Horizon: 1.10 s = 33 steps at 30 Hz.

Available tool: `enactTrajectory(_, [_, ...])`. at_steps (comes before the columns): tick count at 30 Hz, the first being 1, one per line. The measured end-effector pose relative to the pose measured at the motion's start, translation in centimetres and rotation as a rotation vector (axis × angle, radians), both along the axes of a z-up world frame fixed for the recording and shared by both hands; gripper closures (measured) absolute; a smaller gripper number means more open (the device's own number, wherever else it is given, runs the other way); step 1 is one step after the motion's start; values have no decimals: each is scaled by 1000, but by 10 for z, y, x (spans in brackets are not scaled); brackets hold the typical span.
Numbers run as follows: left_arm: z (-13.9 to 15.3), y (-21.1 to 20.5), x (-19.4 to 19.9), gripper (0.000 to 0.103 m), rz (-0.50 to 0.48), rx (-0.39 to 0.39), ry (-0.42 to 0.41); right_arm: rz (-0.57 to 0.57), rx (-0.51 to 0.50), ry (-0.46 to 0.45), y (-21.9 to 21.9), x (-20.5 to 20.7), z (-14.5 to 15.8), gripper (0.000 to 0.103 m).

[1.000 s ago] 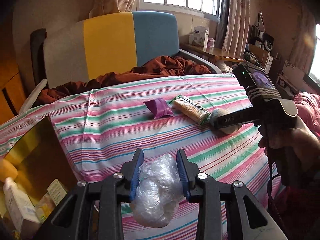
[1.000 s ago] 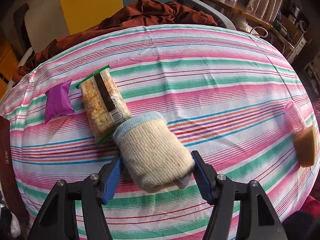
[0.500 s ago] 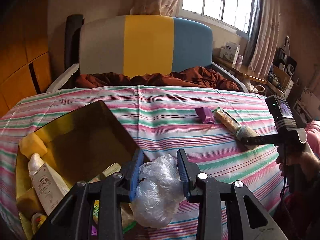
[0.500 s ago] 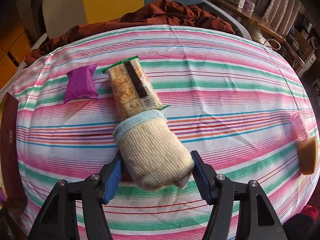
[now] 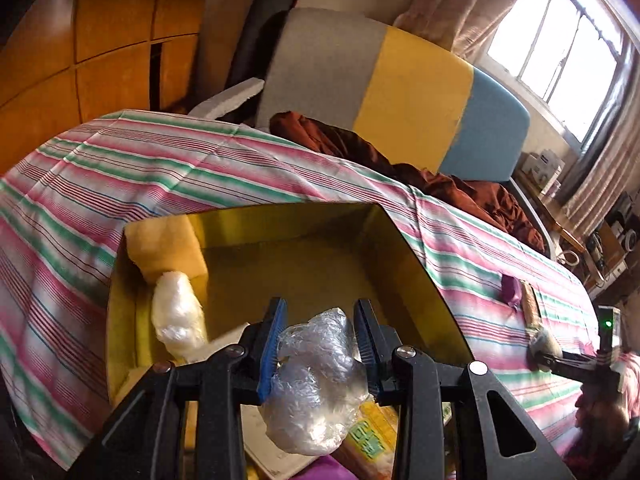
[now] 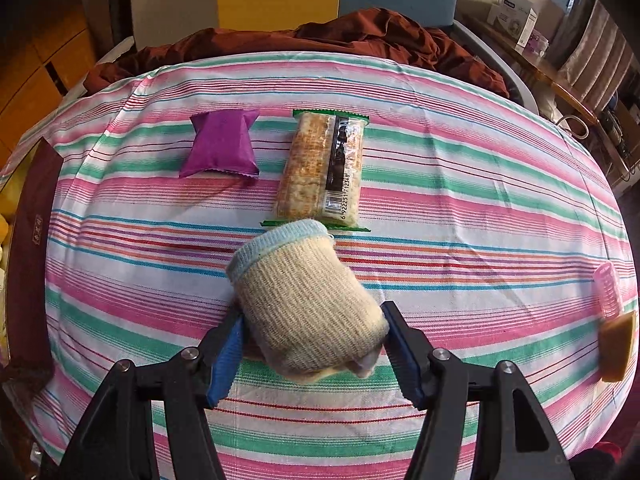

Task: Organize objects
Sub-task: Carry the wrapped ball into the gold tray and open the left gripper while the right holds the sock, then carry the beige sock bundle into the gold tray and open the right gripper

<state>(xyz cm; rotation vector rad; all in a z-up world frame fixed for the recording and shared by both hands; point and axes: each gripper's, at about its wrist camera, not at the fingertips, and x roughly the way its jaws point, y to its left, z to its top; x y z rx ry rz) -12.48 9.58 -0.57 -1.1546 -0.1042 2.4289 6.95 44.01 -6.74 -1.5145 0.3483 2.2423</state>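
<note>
I had the left gripper clamped on the plastic wad above the gold box for dropping; right gripper pinched the knit sock roll, queued next.

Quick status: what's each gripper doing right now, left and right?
Left gripper: shut on the crumpled clear plastic bag, over the gold box.
Right gripper: shut on the rolled knit sock.

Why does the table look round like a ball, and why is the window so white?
Right wrist view: the fisheye lens bulges the striped tablecloth into a dome. Left wrist view: the window glares white from daylight, and the gold box shines with reflections.
</note>
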Motion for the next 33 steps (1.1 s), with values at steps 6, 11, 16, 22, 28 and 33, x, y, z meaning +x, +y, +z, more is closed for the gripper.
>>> enactTrajectory(6, [-5,-32,-37,66,93,-16,-40,15,20,-9,5,-3,-3,38])
enactTrajectory(11, [-23,-46,-50,56,129,-47,-98,41,19,-7,0,-5,-2,38])
enactTrajectory(16, [-25,-61,-44,51,163,-25,-95,63,26,-10,-5,-6,-2,38])
enactTrajectory(22, [-16,-70,-12,48,162,-59,-14,75,37,-28,-8,-8,-5,39])
enactTrajectory(28, [-10,-65,24,46,114,-67,34,110,47,-29,-16,-13,-8,41])
enactTrajectory(33, [-5,-55,45,46,62,-58,46,131,41,-8,-22,-15,-5,43])
